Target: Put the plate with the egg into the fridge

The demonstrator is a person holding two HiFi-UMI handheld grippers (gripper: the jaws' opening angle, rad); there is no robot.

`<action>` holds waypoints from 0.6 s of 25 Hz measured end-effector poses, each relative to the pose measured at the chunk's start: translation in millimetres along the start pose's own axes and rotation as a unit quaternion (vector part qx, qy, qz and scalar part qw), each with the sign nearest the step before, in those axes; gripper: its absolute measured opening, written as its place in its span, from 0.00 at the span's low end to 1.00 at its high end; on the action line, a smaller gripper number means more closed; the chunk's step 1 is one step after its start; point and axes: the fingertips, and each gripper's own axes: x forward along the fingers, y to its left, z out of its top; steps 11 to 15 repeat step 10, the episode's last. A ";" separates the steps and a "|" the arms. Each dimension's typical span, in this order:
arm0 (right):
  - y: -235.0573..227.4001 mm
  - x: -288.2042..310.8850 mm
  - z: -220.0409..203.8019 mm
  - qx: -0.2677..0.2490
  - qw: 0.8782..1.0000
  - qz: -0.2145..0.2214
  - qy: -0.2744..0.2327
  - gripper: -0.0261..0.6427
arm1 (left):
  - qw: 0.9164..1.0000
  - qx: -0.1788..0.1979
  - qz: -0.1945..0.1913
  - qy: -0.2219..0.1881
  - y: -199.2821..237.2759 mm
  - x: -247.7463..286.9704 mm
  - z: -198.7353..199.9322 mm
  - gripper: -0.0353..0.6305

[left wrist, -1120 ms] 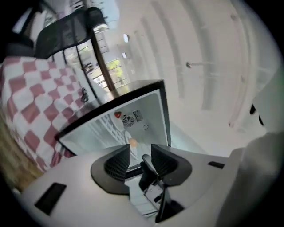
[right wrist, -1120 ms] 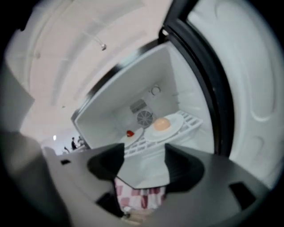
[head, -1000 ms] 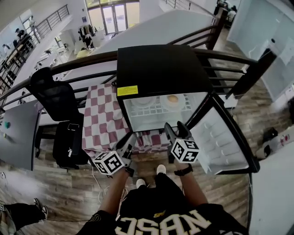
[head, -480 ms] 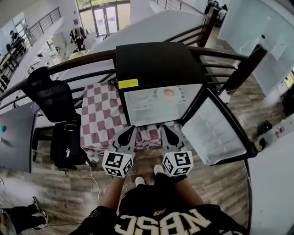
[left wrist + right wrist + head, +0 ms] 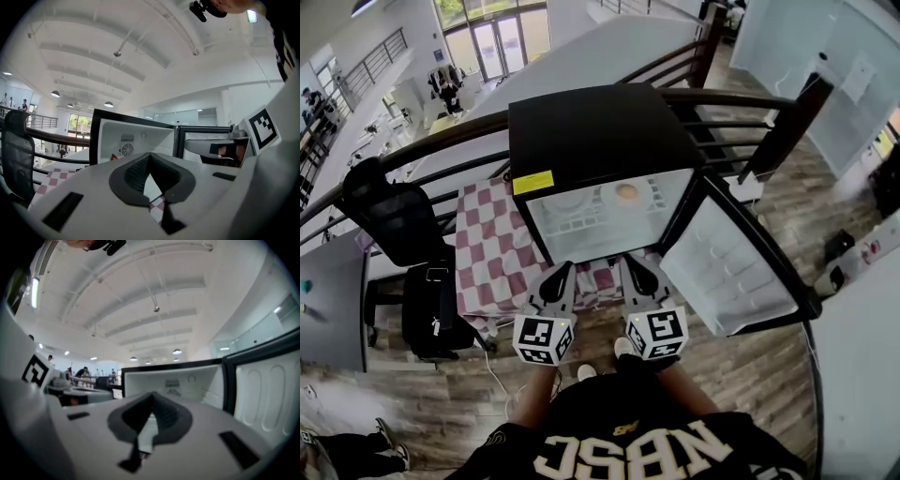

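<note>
Both my claws, the left gripper (image 5: 561, 272) and right gripper (image 5: 631, 265), are clenched on nothing in front of the open fridge (image 5: 591, 131). The plate with the egg (image 5: 626, 194) sits on its shelf. Only the door (image 5: 727, 272) seems left: I'd push it shut gently with the right.

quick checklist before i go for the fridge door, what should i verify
1. Plate with the egg is inside the fridge: ok, it sits on the shelf.
2. Plate lies flat and well back from the shelf edge: cannot tell, too small in the head view.
3. Left gripper is empty: ok, jaws shut on nothing.
4. Right gripper is empty: ok, jaws shut on nothing.
5. Both grippers are outside the fridge opening: ok, they hang in front of it.
6. Door is closed: not ok, it stands wide open on the right.
</note>
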 end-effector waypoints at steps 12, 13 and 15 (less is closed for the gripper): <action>-15.7 22.7 6.8 -0.078 0.996 0.035 0.001 0.07 | 0.999 0.027 0.022 -0.022 3.3 29.6 10.8 0.09; -15.7 22.7 6.8 -0.078 0.996 0.035 0.001 0.07 | 0.999 0.027 0.022 -0.022 3.3 29.6 10.8 0.09; -15.7 22.7 6.8 -0.078 0.996 0.035 0.001 0.07 | 0.999 0.027 0.022 -0.022 3.3 29.6 10.8 0.09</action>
